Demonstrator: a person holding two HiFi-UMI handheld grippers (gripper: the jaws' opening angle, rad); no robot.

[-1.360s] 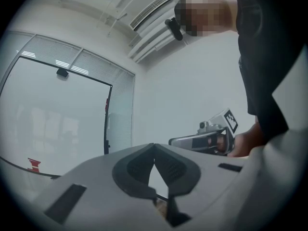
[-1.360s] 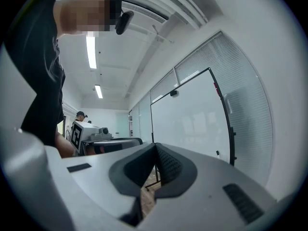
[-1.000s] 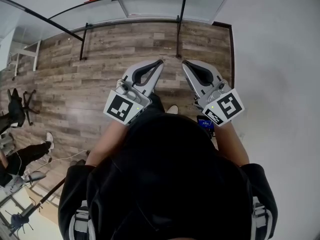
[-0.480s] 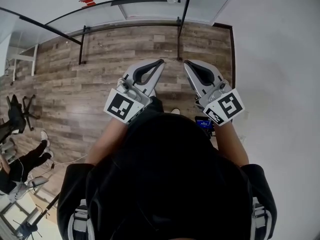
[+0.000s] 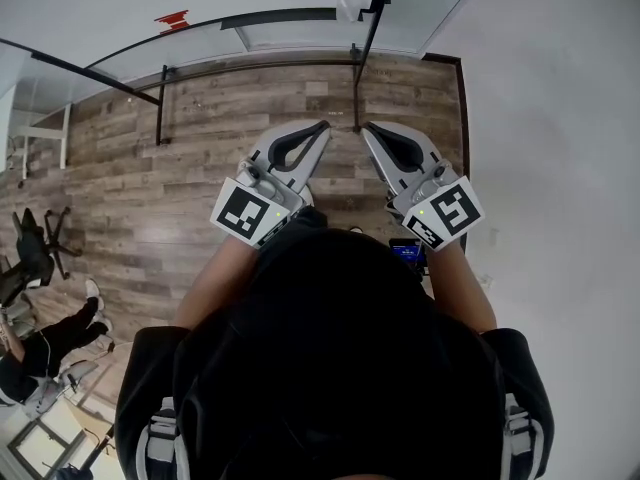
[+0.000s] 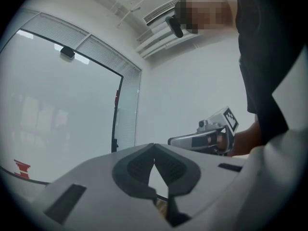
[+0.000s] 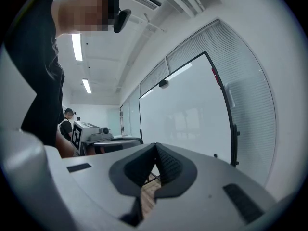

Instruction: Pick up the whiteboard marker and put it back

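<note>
My left gripper and right gripper are held side by side at waist height, tips nearly meeting, both shut and empty. They point toward a black-framed whiteboard standing on the wood floor. In the left gripper view the jaws are closed, and the whiteboard fills the left. In the right gripper view the jaws are closed in front of the whiteboard. A small white object with a dark tip sits by the board's black post; I cannot tell if it is the marker.
A white wall runs along the right. An office chair and a seated person's legs are at the far left. A small device with a blue screen hangs near my right forearm. Another person stands far back.
The view has crept toward the whiteboard, so more of its top shows. Both grippers stay shut and keep their pose. The chair and seated person have slid toward the lower left.
</note>
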